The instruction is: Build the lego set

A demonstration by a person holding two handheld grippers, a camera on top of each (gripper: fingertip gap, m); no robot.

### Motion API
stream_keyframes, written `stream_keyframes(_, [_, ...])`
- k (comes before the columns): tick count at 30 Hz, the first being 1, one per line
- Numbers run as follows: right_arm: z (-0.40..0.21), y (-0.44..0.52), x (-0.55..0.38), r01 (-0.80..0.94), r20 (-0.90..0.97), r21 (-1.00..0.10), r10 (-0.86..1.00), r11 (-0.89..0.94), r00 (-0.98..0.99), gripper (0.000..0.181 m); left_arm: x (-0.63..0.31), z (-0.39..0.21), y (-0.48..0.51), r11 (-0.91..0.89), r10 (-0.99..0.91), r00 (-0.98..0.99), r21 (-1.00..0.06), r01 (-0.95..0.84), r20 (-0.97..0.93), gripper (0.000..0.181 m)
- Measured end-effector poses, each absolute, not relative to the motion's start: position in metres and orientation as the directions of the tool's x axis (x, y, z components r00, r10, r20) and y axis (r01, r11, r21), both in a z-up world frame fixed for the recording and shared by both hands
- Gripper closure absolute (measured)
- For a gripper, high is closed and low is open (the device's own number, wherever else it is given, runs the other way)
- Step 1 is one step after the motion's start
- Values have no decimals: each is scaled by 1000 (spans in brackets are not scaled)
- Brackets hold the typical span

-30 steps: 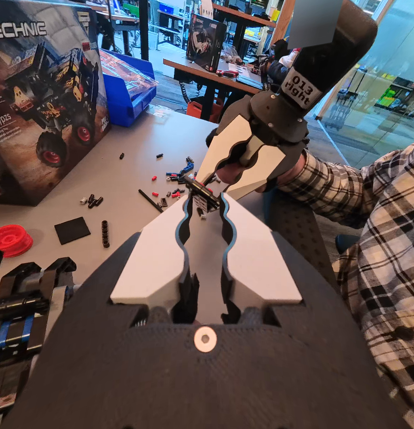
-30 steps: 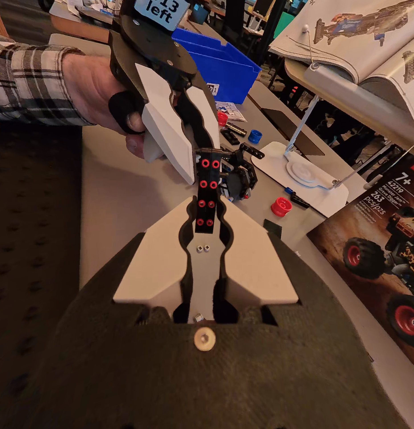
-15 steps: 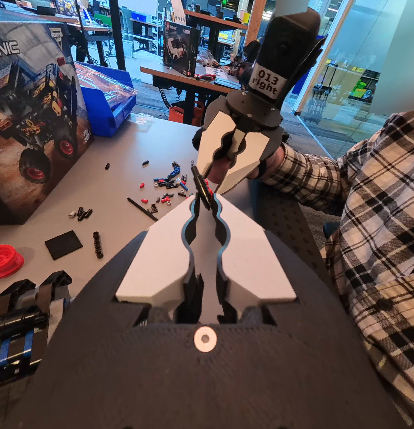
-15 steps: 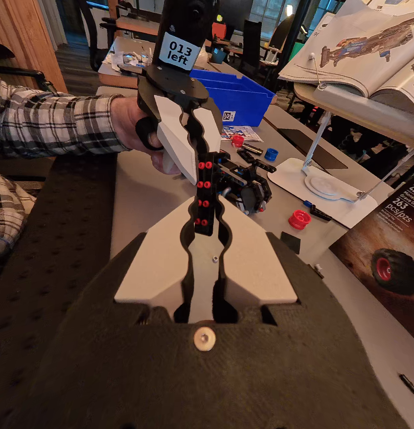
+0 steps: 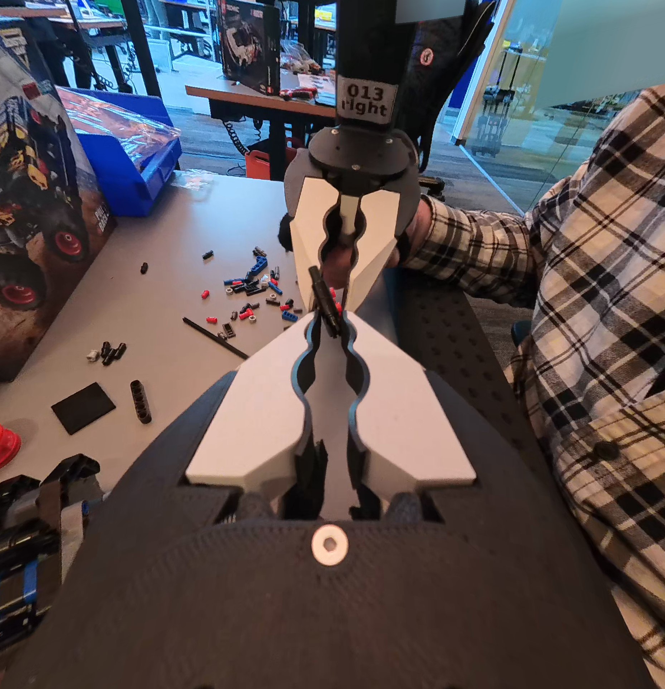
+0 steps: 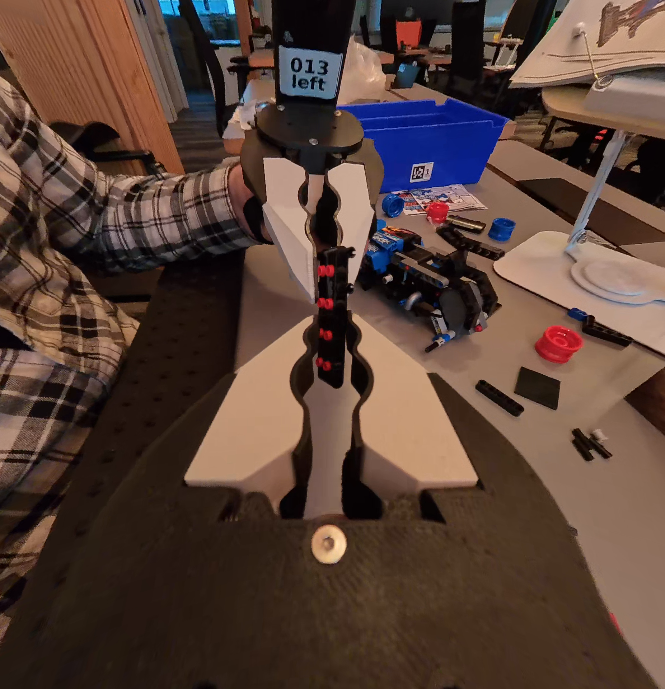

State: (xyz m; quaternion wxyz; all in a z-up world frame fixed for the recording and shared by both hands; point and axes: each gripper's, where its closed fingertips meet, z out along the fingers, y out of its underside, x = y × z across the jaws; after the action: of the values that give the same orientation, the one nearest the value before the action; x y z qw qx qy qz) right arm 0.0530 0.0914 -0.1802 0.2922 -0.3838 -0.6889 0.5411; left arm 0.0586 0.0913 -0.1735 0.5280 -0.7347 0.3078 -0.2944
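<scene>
Blue bin (image 6: pixel 431 149), white stand (image 6: pixel 584 276)

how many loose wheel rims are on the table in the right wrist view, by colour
red wheel rims: 2
blue wheel rims: 2
total: 4
</scene>
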Motion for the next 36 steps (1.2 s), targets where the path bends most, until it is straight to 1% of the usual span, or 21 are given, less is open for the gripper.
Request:
stream_keyframes(6, [-163,97,55,157,-70,-987,843,17,-533,175,58,-158,95,-202,-755,645,-978,-60,116,174])
stream_keyframes(9, [-154,105,56,132,-115,-990,846,-53,-521,175,56,-154,100,-186,-739,662,-982,-26,122,164])
stream_keyframes(11, [-149,107,56,120,-144,-988,839,-95,-524,175,56,-153,102,-181,-733,668,-983,-10,128,163])
stream_keyframes(15, [-139,116,58,77,-175,-985,843,-158,-509,175,57,-157,106,-194,-726,673,-981,-3,141,150])
stream_keyframes(19, [-130,120,59,48,-240,-966,817,-253,-525,176,65,-162,108,-204,-729,669,-979,-13,144,146])
stream_keyframes(22, [-129,115,58,48,-250,-962,802,-267,-543,175,72,-167,111,-206,-729,672,-978,-37,128,149])
stream_keyframes(23, [-131,113,57,54,-251,-963,801,-265,-544,175,74,-168,112,-200,-725,678,-979,-44,118,155])
stream_keyframes(24, [-131,112,56,56,-252,-963,800,-265,-544,175,75,-168,112,-194,-728,676,-980,-49,110,168])
stream_keyframes(26, [-131,111,55,58,-268,-957,790,-284,-551,175,75,-168,113,-190,-720,685,-981,-44,109,175])
stream_keyframes(31, [-130,116,56,57,-289,-949,787,-310,-545,175,72,-166,113,-214,-724,671,-977,-1,158,176])
stream_keyframes(36, [-129,119,56,39,-261,-958,809,-284,-527,173,68,-163,108,-246,-737,646,-969,23,202,176])
